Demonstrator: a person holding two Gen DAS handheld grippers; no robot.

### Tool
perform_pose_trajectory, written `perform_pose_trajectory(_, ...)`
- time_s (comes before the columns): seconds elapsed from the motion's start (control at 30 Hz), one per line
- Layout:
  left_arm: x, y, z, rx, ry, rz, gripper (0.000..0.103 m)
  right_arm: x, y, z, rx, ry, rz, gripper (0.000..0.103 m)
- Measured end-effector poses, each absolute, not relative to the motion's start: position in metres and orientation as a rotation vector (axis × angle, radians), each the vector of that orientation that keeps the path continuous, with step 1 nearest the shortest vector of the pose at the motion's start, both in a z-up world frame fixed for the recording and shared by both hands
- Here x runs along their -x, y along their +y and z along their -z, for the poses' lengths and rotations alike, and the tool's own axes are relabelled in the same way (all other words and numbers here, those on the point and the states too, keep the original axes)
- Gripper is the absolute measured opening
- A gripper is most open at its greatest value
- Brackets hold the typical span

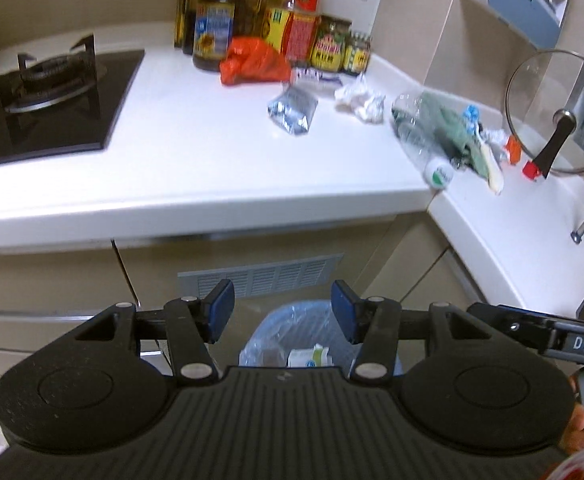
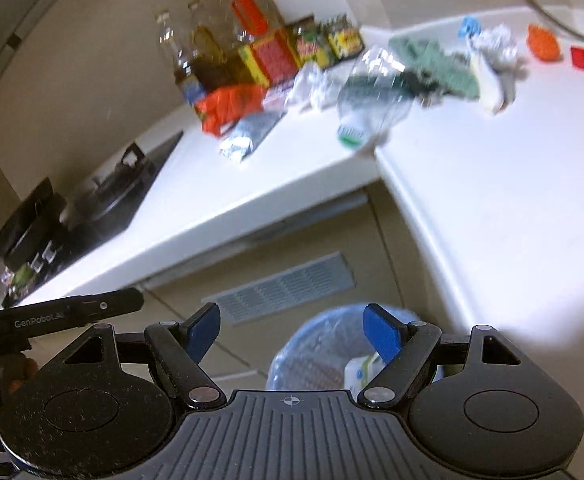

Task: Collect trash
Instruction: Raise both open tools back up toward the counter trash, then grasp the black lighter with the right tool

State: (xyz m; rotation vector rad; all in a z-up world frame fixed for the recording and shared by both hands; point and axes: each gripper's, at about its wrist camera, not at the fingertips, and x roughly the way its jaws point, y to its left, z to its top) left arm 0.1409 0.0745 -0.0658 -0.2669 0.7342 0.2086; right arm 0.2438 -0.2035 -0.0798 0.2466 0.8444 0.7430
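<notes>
- Both tongs, left (image 1: 283,312) and right (image 2: 291,334), gape empty above the bin (image 1: 323,354).
- Trash lies ahead on the tabletop (image 1: 196,152); the foil pouch (image 1: 293,112), probably nearest, sits ahead of the left tongs.

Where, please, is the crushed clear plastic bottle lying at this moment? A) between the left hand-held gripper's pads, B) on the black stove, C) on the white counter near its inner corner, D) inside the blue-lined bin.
C: the crushed bottle lies on the white counter, apart from the stove and bin.
</notes>
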Motion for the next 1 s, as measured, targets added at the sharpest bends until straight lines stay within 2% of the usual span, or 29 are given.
perform_pose_trajectory(0.17, -0.148, 0.081, 0.053, 0.259, 0.701, -0.213, 0.049, -0.257, -0.221, 0.064, -0.24, 0.768, -0.705, 0.076)
perform_pose_trajectory(0.2, -0.15, 0.083, 0.052, 0.259, 0.696, -0.212, 0.049, -0.261, -0.224, 0.062, -0.241, 0.75, -0.692, 0.07)
perform_pose_trajectory(0.43, -0.179, 0.108, 0.044, 0.243, 0.669, -0.192, 0.049, -0.313, -0.24, 0.052, -0.28, 0.67, -0.584, 0.055)
perform_pose_trajectory(0.6, -0.212, 0.129, 0.04, 0.228, 0.658, -0.163, 0.049, -0.35, -0.241, 0.052, -0.306, 0.652, -0.54, 0.036)
perform_pose_trajectory(1.0, -0.272, 0.169, 0.042, 0.208, 0.671, -0.128, 0.049, -0.424, -0.209, 0.072, -0.265, 0.652, -0.479, 0.036)
